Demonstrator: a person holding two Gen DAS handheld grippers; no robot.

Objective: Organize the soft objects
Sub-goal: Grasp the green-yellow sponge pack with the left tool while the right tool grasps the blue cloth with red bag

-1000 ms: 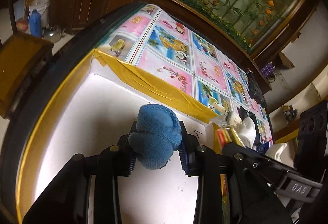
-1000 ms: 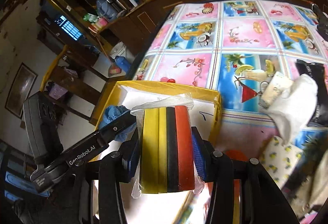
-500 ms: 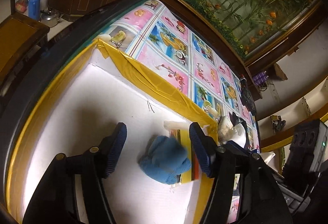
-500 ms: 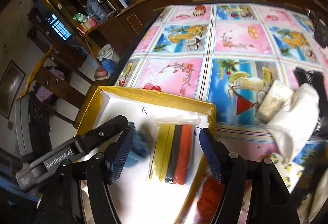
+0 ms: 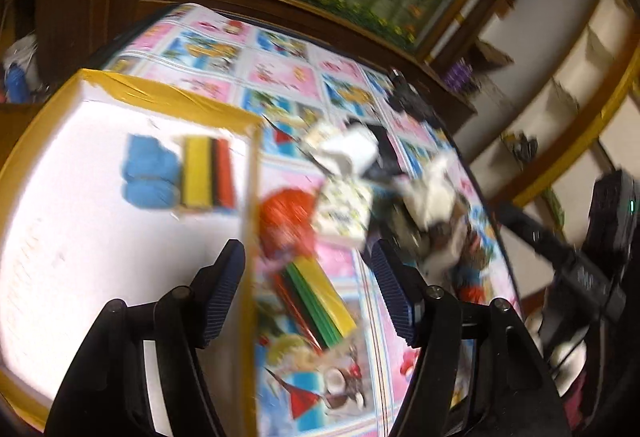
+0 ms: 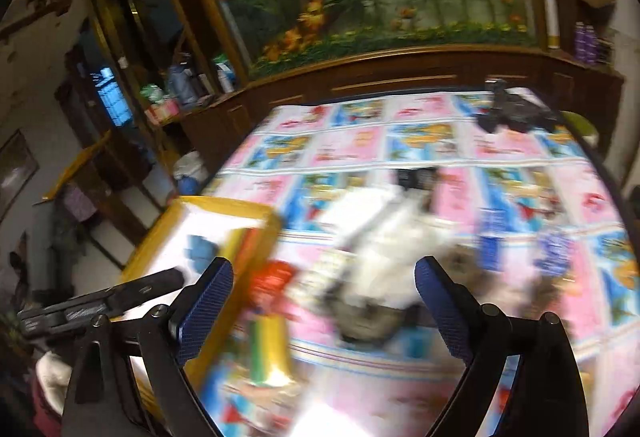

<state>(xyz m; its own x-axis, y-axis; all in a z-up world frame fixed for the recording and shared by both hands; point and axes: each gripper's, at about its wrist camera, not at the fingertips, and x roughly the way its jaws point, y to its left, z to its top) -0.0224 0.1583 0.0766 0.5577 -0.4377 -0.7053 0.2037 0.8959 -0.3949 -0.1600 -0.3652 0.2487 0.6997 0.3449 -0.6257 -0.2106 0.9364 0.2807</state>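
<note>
Both grippers have let go and swung away from the yellow-rimmed box (image 5: 168, 93) toward the loose pile on the tablecloth: a second ago the left held the blue knitted bundle (image 5: 150, 177) and the right held the bagged pack of yellow, black and red sponge strips (image 5: 208, 173); now those two lie side by side on the white floor of the box, touching or nearly so.

Nearest the left gripper (image 5: 308, 293), its jaws stand wide, opening a little further, with nothing pressed between them. Straight ahead, in the gap between them, lies a second pack of strips, green and yellow (image 5: 320, 301), on the cloth just outside the box wall. Its long axis runs diagonally, from upper left to lower right in the left wrist view. Just beyond it sits a red mesh scrubber (image 5: 286, 221), then a patterned folded cloth (image 5: 344, 213) and white soft pieces (image 5: 432, 193).

The right gripper (image 6: 324, 305) is wider still and opening, empty too. In its blurred view the green and yellow pack sits low and to the left, near its left finger, while the white soft pieces lie ahead between its fingers.

By my reading the left hand is nearer the green and yellow pack and must roll to close across its short side; the right is better placed for the white pile.
</note>
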